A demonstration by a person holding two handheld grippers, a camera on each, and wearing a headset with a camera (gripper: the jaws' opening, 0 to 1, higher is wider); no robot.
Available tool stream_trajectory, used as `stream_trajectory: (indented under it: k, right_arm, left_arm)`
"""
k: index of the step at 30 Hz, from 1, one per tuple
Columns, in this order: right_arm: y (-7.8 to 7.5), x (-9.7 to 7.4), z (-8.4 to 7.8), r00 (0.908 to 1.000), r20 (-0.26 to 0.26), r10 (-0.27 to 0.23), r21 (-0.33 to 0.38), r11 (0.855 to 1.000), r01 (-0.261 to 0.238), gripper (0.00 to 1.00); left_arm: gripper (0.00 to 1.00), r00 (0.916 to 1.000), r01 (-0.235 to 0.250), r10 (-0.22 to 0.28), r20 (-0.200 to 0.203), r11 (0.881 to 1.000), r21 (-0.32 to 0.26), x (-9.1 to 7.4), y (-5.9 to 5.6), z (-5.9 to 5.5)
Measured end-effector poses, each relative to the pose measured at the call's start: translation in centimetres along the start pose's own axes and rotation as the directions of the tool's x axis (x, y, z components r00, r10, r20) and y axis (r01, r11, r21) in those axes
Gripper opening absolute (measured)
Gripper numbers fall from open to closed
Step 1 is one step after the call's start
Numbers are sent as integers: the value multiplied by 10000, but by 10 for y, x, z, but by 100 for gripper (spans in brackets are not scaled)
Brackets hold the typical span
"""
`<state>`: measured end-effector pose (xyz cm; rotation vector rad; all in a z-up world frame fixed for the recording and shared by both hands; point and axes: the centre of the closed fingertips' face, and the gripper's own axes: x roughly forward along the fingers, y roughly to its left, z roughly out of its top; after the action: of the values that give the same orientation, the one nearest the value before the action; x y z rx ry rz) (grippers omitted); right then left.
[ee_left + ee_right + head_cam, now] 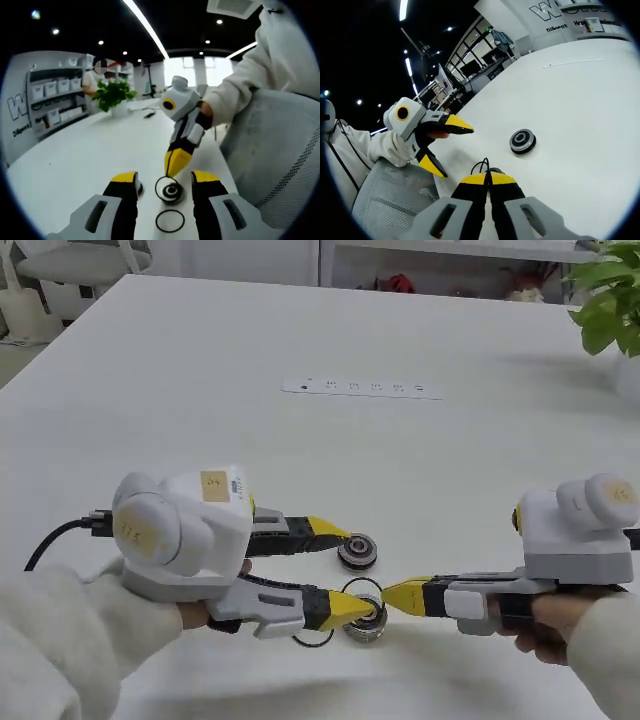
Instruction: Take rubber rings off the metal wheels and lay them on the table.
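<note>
Two metal wheels lie near the table's front edge. The farther wheel [357,551] [522,141] lies flat, dark bands around it. The nearer wheel [365,622] [171,193] sits between the spread jaws of my left gripper [343,570] [165,178], which is open; its lower fingertip [355,608] is against the wheel. My right gripper [402,596] [489,178] comes in from the right, shut on a thin black rubber ring [362,589] [482,165] looped up off that wheel. A loose rubber ring [313,638] [170,220] lies flat beside it.
A white power strip [360,388] lies mid-table. A potted plant [610,300] [114,95] stands at the far right corner. A black cable [50,540] trails left from the left gripper. Shelves and a person [92,82] stand beyond the table.
</note>
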<state>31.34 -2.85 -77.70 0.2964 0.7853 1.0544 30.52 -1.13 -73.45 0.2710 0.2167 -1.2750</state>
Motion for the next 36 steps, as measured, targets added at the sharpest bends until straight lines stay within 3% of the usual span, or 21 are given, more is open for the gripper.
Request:
stream_trajectory:
  k: [18, 29, 36]
  right_arm:
    - [6, -5, 11, 9990, 449, 10, 114, 9999, -15, 0]
    - [14, -8, 20, 9968, 784, 136, 248, 9996, -156, 0]
    - [19, -9, 25, 9951, 961, 248, 311, 9991, -279, 0]
  left_arm:
    - [76, 9966, -628, 653, 505, 9968, -488, -24, 13, 20]
    - [97, 9970, -449, 479, 601, 9978, -498, -35, 1, 30]
    - [100, 9960, -582, 620, 644, 9965, -596, -45, 1, 32]
